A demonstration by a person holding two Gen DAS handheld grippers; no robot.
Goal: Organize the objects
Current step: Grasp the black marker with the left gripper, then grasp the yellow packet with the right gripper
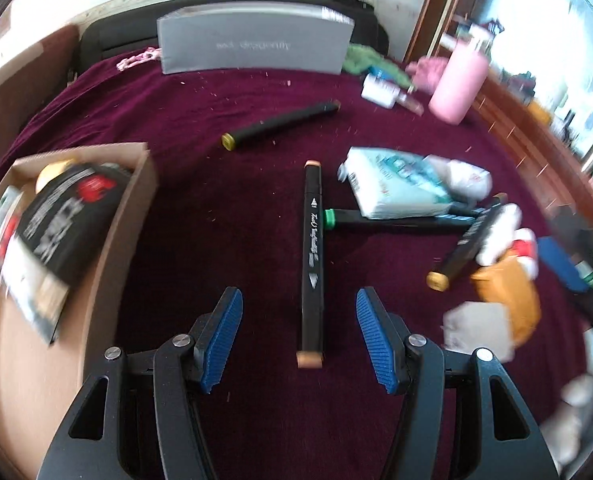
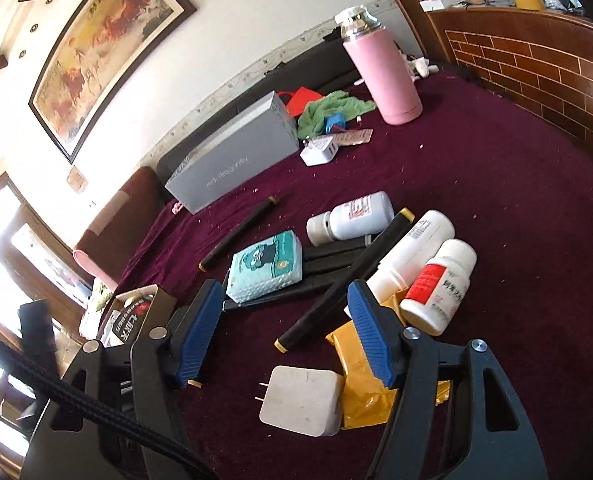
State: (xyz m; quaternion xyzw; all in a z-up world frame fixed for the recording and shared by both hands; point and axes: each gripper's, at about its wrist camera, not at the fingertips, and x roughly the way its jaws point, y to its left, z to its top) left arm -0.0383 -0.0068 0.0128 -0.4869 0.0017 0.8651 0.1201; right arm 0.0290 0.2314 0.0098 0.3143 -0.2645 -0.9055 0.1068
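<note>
My left gripper (image 1: 298, 300) is open, its blue pads either side of a black marker with orange caps (image 1: 313, 264) lying on the maroon cloth (image 1: 216, 208). A cardboard box (image 1: 108, 240) at the left holds a black packet (image 1: 62, 224). More black markers lie around: a yellow-capped one (image 1: 280, 124) and a green-capped one (image 1: 396, 220) under a tissue pack (image 1: 392, 184). My right gripper (image 2: 284, 300) is open above a yellow-capped marker (image 2: 344, 280), a white charger (image 2: 302, 400) and a gold packet (image 2: 360, 364). White medicine bottles (image 2: 436, 284) lie at the right.
A grey box (image 1: 254, 40) stands at the back, with a pink thermos (image 2: 380, 68), a green cloth (image 2: 328, 110) and a white adapter (image 2: 320, 150) nearby. A brick-pattern wall (image 2: 536, 72) borders the right side.
</note>
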